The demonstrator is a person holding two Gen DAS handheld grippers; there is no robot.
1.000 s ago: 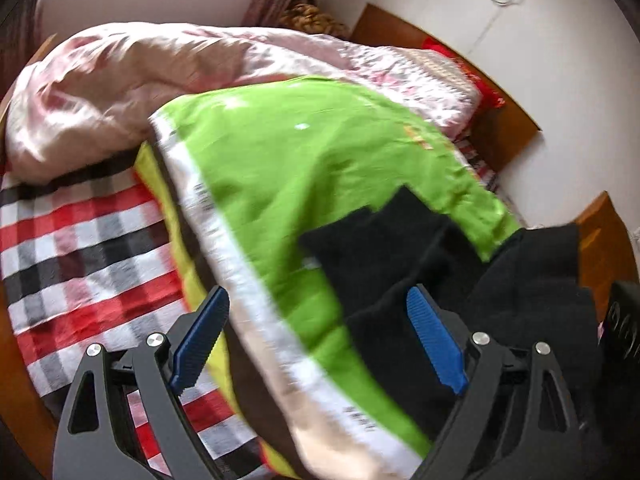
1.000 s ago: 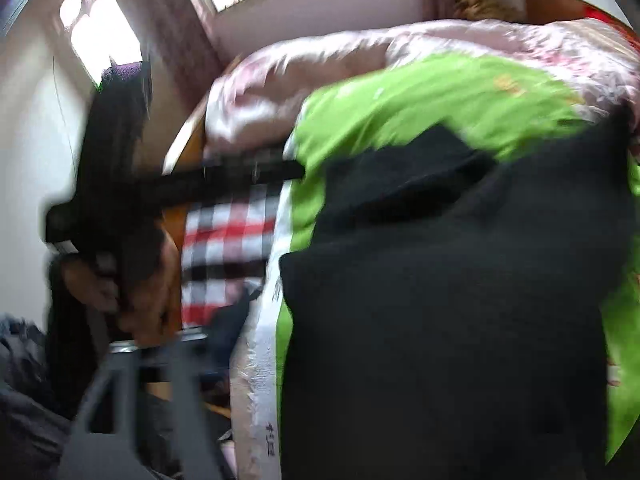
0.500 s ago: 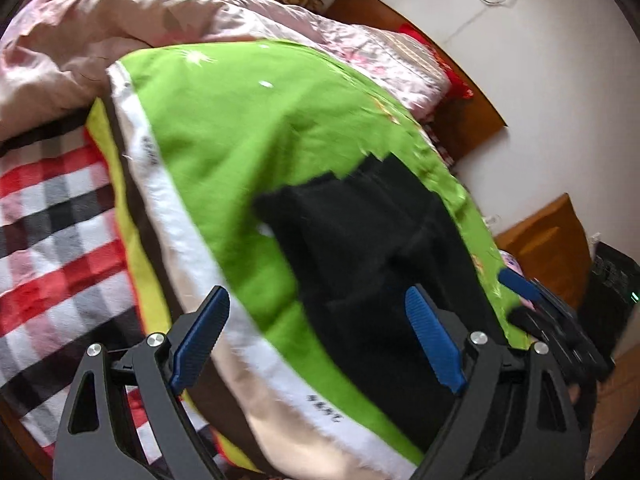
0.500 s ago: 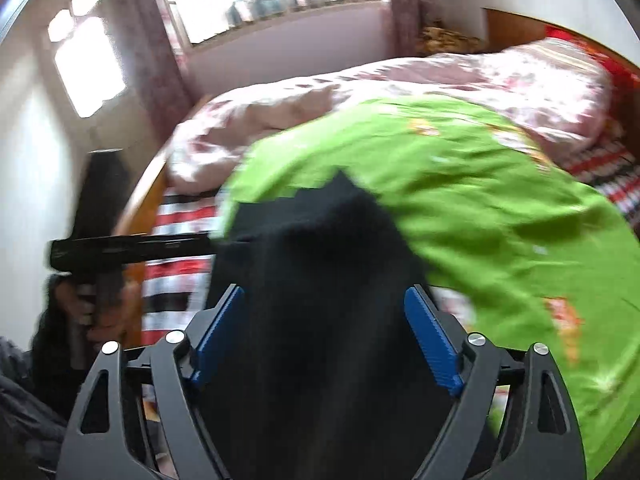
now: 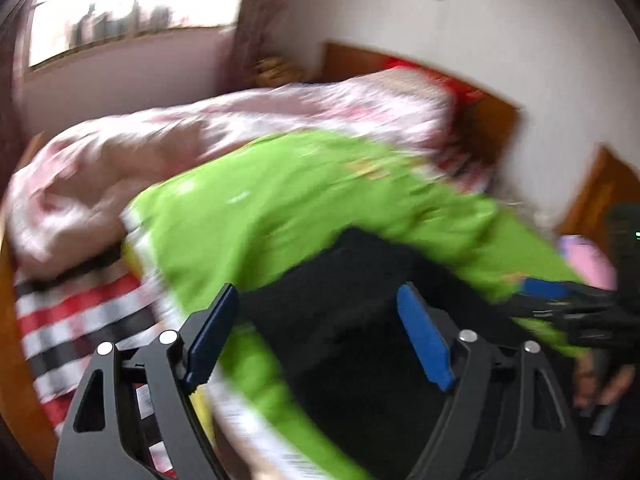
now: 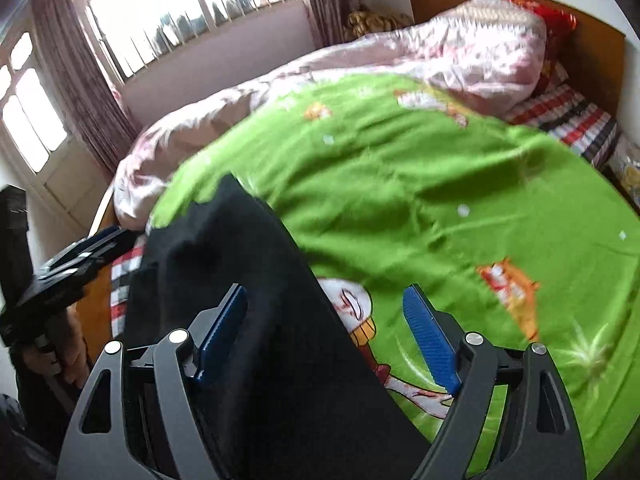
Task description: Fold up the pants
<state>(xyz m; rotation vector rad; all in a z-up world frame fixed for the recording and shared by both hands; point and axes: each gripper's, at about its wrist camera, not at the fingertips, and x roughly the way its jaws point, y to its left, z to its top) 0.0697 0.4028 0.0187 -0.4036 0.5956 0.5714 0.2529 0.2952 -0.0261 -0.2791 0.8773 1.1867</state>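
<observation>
While both claws hang over the bed with nothing pinched, the scene reads near to far like this:

Left gripper (image 5: pixel 316 334): jaws spread and have just been closing a little; black cloth lies below them, not pressed by the pads.
Right gripper (image 6: pixel 326 334): jaws spread wide, over the cloth's right edge, gripping nothing.
Pants (image 6: pixel 240 300): black, lying on the green blanket (image 6: pixel 420 184) by the bed's near left edge.
Handling: judged soft, limp and light; it will sag and crease, so take it at an edge or corner, likely one claw to each end.
Long axis: appears to run from the near edge away up the bed; which end is the waistband I cannot tell.
Farther off: pink quilt (image 6: pixel 460 56), then the wooden headboard (image 6: pixel 596 52).
</observation>
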